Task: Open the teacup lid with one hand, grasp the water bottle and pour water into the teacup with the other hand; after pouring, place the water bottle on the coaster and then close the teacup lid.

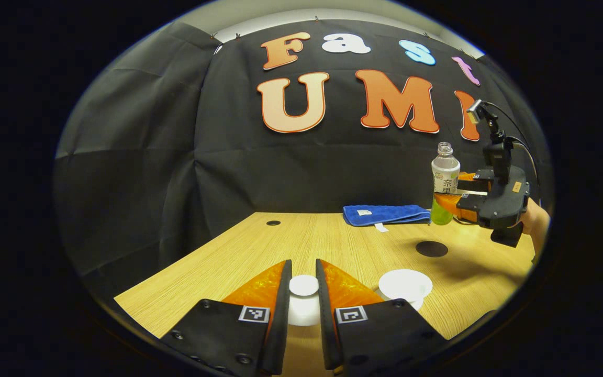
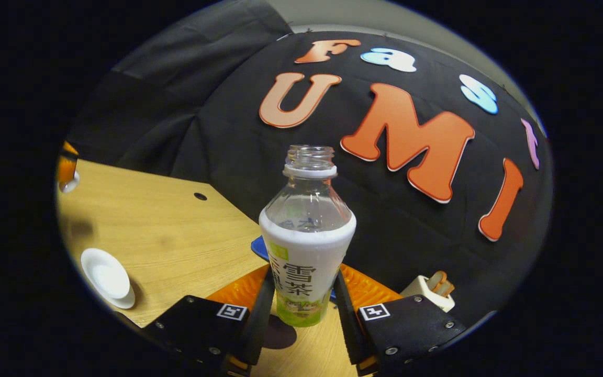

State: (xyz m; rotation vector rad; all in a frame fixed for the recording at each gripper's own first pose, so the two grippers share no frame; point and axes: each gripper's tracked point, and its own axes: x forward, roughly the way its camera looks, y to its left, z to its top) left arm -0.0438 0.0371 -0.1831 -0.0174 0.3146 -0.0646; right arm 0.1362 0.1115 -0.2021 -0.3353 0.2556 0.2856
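I'm holding the lid (image 1: 303, 286) by its knob in my left tool (image 1: 303, 293), fingers closed on it, beside the open cup (image 1: 405, 286). My right tool (image 2: 301, 303) is gripping the uncapped bottle (image 2: 306, 246) upright above the tabletop (image 1: 333, 246). Farther off, the coaster (image 1: 431, 248) is waiting. Lid removal looks done; pouring, setting down and closing are remaining.

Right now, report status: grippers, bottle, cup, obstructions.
Left gripper shut on teacup lid, off the cup. Right gripper shut on water bottle, uncapped, upright, lifted. Teacup open. Coaster bare; blue towel behind.
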